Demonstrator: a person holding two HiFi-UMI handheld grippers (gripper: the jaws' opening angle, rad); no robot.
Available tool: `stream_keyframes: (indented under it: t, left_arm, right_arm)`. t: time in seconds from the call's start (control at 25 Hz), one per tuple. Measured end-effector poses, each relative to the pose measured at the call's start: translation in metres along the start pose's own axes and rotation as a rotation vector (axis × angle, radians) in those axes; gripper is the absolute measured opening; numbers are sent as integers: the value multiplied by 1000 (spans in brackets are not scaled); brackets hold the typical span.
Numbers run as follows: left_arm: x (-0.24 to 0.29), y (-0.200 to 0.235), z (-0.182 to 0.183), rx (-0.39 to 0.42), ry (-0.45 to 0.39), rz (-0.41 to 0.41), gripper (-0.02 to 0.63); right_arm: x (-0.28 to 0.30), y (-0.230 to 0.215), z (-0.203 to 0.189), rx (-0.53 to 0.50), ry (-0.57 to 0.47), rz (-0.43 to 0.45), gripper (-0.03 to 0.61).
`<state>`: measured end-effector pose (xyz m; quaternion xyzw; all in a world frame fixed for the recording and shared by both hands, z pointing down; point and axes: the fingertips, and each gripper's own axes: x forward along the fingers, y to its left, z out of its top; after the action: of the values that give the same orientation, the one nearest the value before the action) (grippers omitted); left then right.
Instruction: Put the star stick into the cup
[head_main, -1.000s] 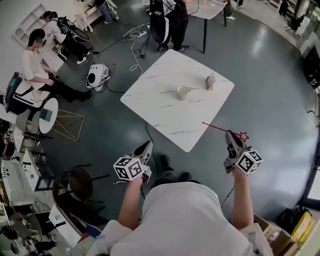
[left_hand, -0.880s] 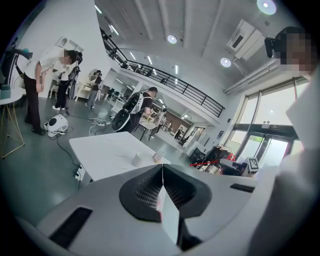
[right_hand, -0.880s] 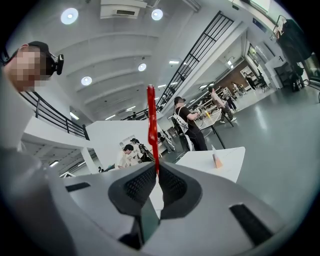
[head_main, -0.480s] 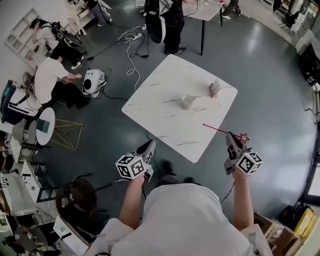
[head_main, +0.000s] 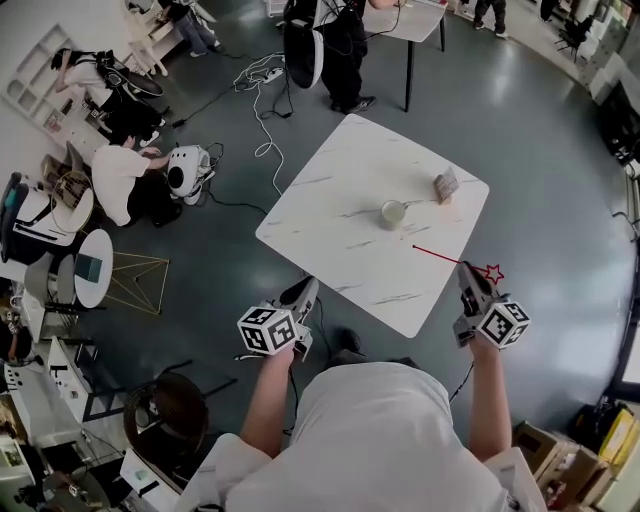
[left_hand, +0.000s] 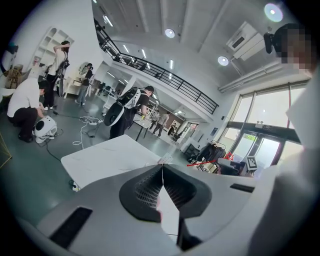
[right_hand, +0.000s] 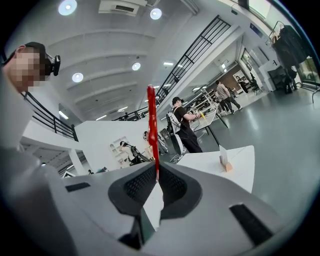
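The white cup (head_main: 393, 212) stands near the middle of the white marble table (head_main: 330, 215). My right gripper (head_main: 466, 277) is off the table's near right corner, shut on the red star stick (head_main: 440, 255). The stick's thin end reaches over the table edge toward the cup, and its star (head_main: 492, 272) sits by the jaws. In the right gripper view the star stick (right_hand: 151, 120) rises from between the shut jaws of the right gripper (right_hand: 157, 172). My left gripper (head_main: 305, 292) hangs off the table's near left edge; the left gripper (left_hand: 162, 167) is shut with nothing in it.
A small card in a wooden holder (head_main: 445, 186) stands on the table beyond the cup. Cables (head_main: 268, 95) and a white device (head_main: 186, 170) lie on the floor to the left, beside a crouching person (head_main: 125, 180). Another table (head_main: 415, 20) and people stand further back.
Both grippers and the person holding them have come closer to the table. The cup and table now sit lower and further right in the head view. The stick stays in the right gripper.
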<state>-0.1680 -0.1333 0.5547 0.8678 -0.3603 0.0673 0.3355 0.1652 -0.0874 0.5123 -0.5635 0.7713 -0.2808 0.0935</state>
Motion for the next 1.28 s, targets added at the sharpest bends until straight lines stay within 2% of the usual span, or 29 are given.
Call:
stream_keyframes:
  t: [0.24, 0.68, 0.92, 1.28]
  left_arm:
    - [12, 24, 14, 9, 36, -37, 14]
    - [41, 32, 11, 1, 88, -91, 14]
    - [57, 26, 2, -17, 101, -82, 14]
    - [83, 18, 8, -31, 95, -32, 14]
  right_arm:
    - [20, 2, -6, 4, -13, -40, 34]
    - [30, -4, -9, 11, 14, -104, 34]
    - [34, -20, -7, 20, 31, -103, 34]
    - [64, -54, 1, 12, 90, -64, 34]
